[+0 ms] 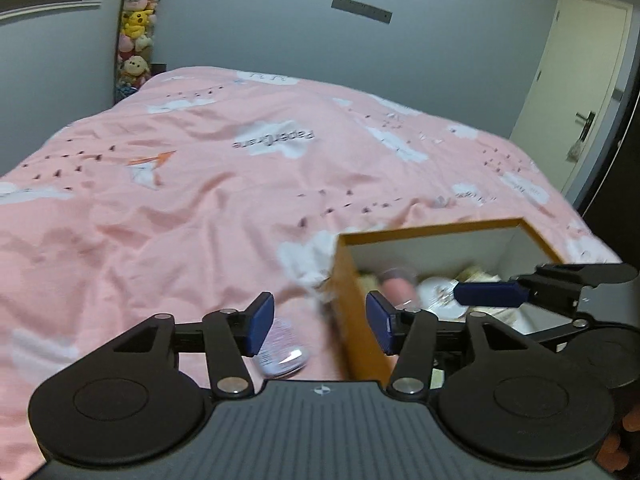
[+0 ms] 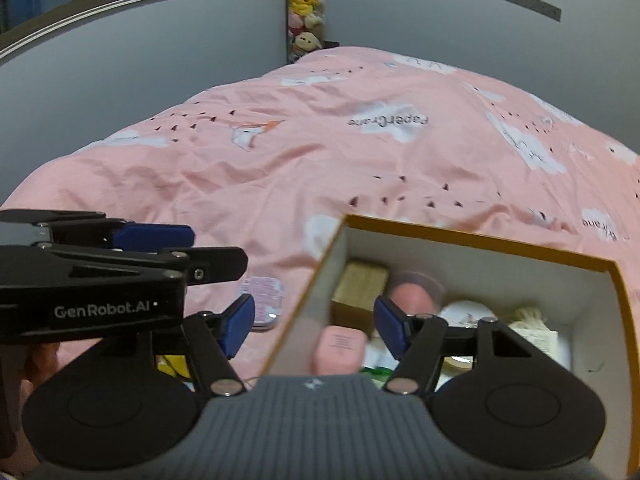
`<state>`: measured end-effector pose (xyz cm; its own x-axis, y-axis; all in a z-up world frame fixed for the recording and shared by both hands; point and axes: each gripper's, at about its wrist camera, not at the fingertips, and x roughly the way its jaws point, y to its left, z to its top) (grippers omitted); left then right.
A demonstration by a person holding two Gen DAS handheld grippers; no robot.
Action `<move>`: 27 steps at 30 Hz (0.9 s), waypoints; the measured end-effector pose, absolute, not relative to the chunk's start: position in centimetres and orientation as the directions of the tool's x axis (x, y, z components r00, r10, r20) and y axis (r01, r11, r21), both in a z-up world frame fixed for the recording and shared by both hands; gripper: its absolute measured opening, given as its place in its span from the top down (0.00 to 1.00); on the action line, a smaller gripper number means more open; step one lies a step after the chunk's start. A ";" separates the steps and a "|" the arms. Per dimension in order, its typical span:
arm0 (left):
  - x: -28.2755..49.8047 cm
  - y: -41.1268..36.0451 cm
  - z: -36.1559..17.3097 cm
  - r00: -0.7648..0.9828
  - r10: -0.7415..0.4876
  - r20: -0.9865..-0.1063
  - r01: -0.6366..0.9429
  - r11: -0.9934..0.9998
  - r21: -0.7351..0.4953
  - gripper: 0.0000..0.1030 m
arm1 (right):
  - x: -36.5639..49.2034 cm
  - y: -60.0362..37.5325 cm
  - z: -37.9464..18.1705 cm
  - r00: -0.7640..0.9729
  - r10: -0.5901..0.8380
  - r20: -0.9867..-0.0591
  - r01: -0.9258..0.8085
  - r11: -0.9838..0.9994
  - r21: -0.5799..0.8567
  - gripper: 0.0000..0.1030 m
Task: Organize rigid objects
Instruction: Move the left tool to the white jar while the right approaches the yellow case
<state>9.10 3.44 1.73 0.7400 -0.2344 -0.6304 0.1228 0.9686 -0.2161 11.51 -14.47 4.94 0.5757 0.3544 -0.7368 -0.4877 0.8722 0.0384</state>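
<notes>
A small flat container (image 2: 262, 302) with a pale pink, finely printed lid and rounded corners lies on the pink duvet (image 2: 280, 168); its outline is blurred in both views. It sits just ahead of the left gripper (image 1: 320, 322), beside the left blue pad (image 1: 262, 322) and not between the pads. From the right gripper (image 2: 314, 326) it shows beyond the left pad, outside the box.

The open box (image 2: 500, 240), with mustard-yellow outer walls and a white interior, stands to the right of the container. Its near left wall crosses the gap of both grippers. Inside are a tan block (image 2: 362, 286), a pink rounded bottle (image 2: 340, 350), a pink round-topped item (image 2: 412, 294), a white round dish (image 2: 466, 312) and some pale packets (image 2: 532, 328), all blurred.

Both grippers stand spread wide, holding nothing. The right gripper's blue fingertip (image 1: 490, 294) reaches over the box in the left view.

Plush toys (image 1: 136, 28) are stacked in the far corner.
</notes>
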 end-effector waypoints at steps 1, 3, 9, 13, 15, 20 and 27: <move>8.9 4.1 1.7 0.737 -0.219 -0.640 0.115 0.973 -0.201 0.41 | 11.2 -14.1 4.8 0.581 0.360 -0.730 -0.494 0.869 0.035 0.34; 8.4 5.4 1.7 0.731 -0.209 -0.650 0.106 0.975 -0.194 0.41 | 10.5 -13.0 4.6 0.590 0.372 -0.716 -0.509 0.860 0.027 0.34; 7.4 9.7 1.3 0.676 -0.198 -0.710 0.081 0.977 -0.196 0.42 | 9.1 -10.8 3.8 0.587 0.390 -0.709 -0.538 0.843 0.019 0.34; 6.4 11.0 0.5 0.642 -0.184 -0.744 0.087 0.982 -0.168 0.42 | 9.0 -9.7 2.8 0.536 0.420 -0.733 -0.575 0.817 0.048 0.34; 6.1 11.2 0.0 0.613 -0.200 -0.764 0.119 0.980 -0.161 0.42 | 8.7 -9.0 2.4 0.501 0.454 -0.737 -0.614 0.786 0.067 0.35; 5.9 11.0 -1.5 0.520 -0.242 -0.819 0.169 0.969 -0.179 0.42 | 8.4 -6.9 0.9 0.433 0.463 -0.773 -0.675 0.735 0.062 0.48; 6.9 11.3 -3.4 0.478 -0.207 -0.854 0.018 0.974 -0.226 0.41 | 9.4 -5.5 -1.6 0.339 0.433 -0.835 -0.711 0.699 0.074 0.52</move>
